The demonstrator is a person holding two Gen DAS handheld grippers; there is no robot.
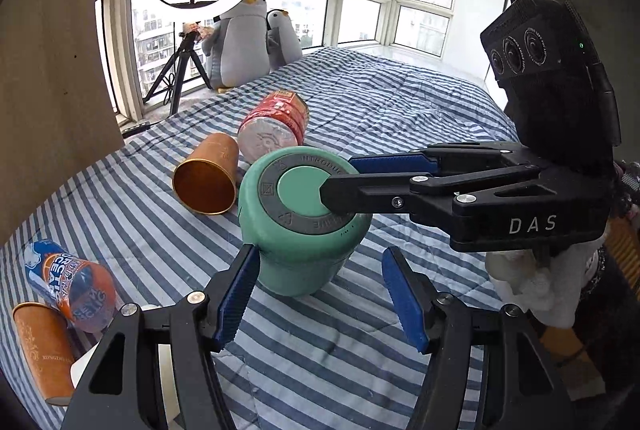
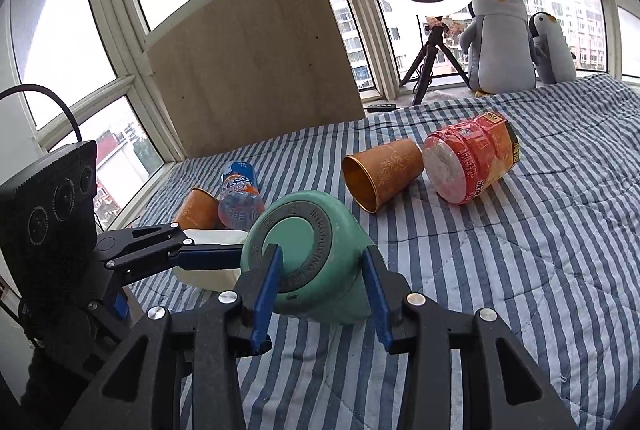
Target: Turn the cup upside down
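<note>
Two grippers meet at the green cup [image 1: 298,230], base-up on the striped bed [image 1: 400,102].
Our right gripper [image 2: 320,286] clamps its rigid, smooth-looking wall; our left gripper [image 1: 320,294] straddles it, unclenched. We'd grip mid-body.

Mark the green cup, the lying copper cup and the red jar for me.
green cup [image 1: 298,262], left wrist view, on its side wall.
copper cup [image 1: 204,186], left wrist view, inside its open mouth.
red jar [image 2: 476,150], right wrist view, on its red label.
</note>
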